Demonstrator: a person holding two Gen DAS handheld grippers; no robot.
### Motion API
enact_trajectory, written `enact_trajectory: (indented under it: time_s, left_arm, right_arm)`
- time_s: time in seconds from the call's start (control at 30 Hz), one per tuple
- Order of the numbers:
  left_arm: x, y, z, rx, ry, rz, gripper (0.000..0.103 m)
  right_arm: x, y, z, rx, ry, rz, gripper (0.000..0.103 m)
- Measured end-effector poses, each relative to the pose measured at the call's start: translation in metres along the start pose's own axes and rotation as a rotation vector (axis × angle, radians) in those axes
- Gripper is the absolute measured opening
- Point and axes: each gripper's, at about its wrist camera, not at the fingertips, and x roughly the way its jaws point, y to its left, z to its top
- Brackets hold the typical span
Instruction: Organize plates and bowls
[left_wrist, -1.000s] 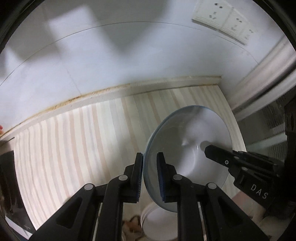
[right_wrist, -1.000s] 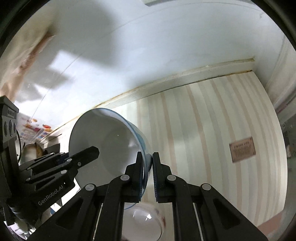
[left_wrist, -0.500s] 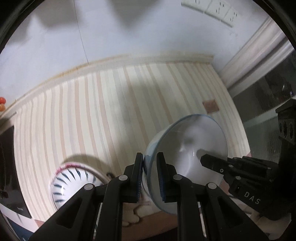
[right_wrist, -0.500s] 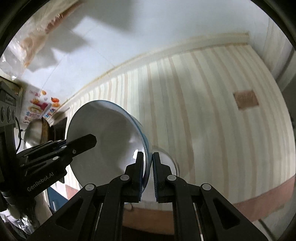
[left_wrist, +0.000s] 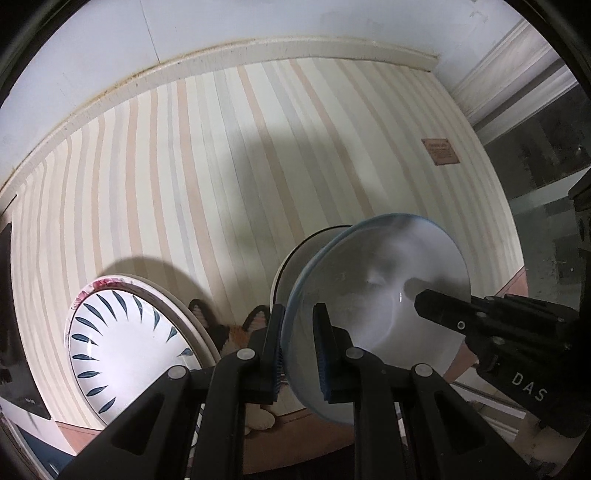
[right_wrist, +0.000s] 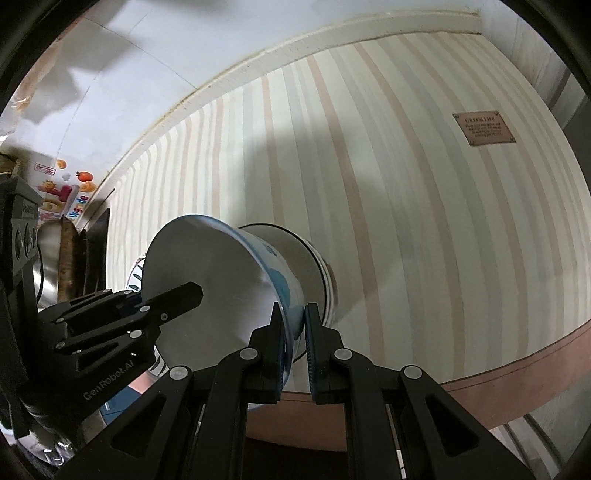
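Both grippers are pinching the rim of the same white, blue-edged ceramic bowl, left gripper and right gripper, holding it over the striped bench, just above another white bowl

A striped tablecloth bears a brown label; a cat-patterned mat lies nearby.

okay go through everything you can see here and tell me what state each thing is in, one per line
Blue-rimmed bowl: tilted, held by its rim from both sides, just above a second bowl.
Second bowl: on the striped tablecloth, empty as far as visible.
Left gripper: shut on the bowl rim.
Right gripper: shut on the opposite rim.
Plate with blue petal marks: on a stack, empty.
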Motion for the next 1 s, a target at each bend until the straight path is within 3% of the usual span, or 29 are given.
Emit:
enact_trajectory:
  time_s: [1.0]
  left_arm:
    - [0.015, 0.003, 0.004, 0.008, 0.032, 0.054, 0.014]
  right_arm:
    - [0.015, -0.003, 0.013, 0.029, 0.072, -0.029, 0.017]
